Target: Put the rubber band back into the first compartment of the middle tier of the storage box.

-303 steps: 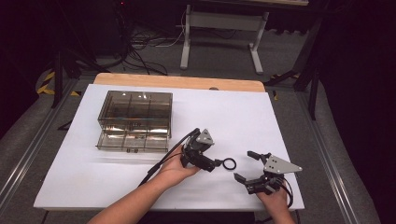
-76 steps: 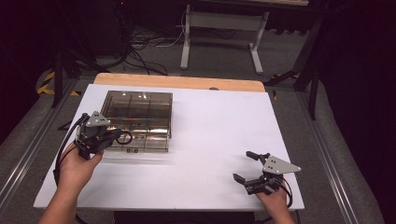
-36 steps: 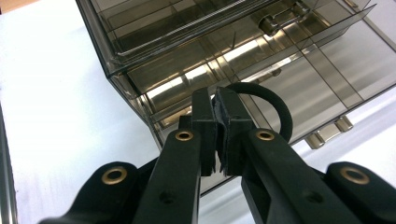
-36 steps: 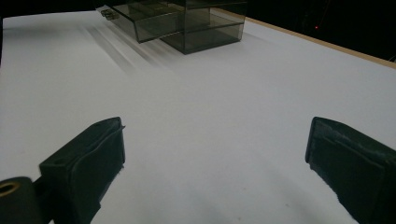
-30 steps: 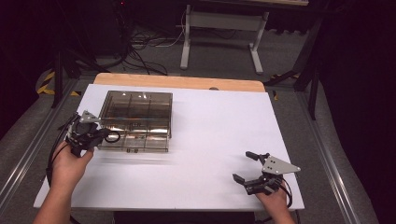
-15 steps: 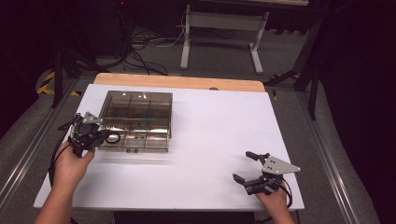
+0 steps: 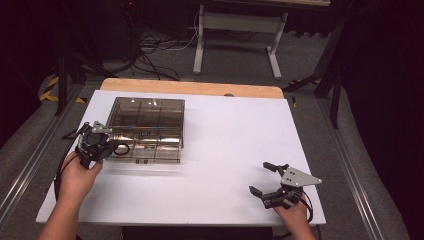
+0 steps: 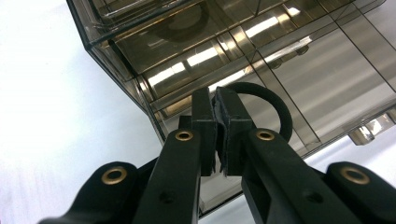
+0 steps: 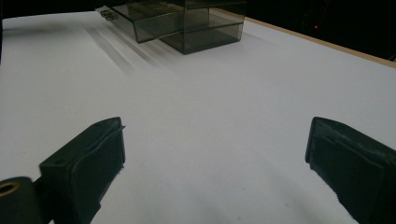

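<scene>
Gripping a black ring (image 8: 261, 100) beside the smoky organiser box (image 7: 147, 127), left gripper (image 7: 107, 148).

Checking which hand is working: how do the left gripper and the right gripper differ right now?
The left gripper is shut on a black ring; the right gripper stands open with nothing between its jaws. The left is at the smoky compartment box; the right sits apart at the white table's near right corner. Both are black and hand-held.

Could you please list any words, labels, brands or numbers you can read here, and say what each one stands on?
None: no readable text shows on the smoky clear organiser box, the black ring held in the left tongs, the right tongs or the white table.
</scene>
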{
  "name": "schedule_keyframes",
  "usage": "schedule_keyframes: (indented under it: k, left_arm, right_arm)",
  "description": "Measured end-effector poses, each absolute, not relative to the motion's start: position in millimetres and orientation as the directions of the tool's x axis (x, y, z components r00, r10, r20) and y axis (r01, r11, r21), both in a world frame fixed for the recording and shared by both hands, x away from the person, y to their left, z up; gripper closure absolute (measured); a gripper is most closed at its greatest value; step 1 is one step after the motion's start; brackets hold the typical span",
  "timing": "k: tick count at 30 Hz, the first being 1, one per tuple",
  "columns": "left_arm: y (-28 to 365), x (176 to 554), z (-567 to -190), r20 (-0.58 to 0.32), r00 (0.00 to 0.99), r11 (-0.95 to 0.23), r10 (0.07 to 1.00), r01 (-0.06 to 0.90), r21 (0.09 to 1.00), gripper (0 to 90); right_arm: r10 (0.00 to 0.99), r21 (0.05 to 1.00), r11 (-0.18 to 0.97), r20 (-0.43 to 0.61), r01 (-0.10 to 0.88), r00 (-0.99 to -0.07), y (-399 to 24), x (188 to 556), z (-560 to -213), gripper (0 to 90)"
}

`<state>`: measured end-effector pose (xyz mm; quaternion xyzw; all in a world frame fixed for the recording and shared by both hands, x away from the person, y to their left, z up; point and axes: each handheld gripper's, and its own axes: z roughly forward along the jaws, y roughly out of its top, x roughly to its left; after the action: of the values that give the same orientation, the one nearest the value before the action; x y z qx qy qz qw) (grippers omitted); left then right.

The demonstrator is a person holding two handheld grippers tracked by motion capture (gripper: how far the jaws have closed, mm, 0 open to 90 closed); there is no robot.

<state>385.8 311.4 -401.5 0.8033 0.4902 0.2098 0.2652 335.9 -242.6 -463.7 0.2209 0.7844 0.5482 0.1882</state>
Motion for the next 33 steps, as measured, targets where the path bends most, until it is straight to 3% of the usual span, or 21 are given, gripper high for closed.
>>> schedule_keyframes:
  k: [25, 33]
  left_arm:
    - [313, 385, -401, 0.075, 0.438, -0.379, 0.896, 0.665, 0.644, 81.9]
    - [302, 372, -382, 0.101, 0.509, -0.434, 0.855, 0.595, 0.677, 89.3]
  right_arm:
    - [0.551, 0.943, 0.302, -0.054, 0.139, -0.833, -243, 336, -464, 5.3]
    - [0.55, 0.942, 0.306, -0.057, 0.138, -0.833, -242, 336, -464, 5.3]
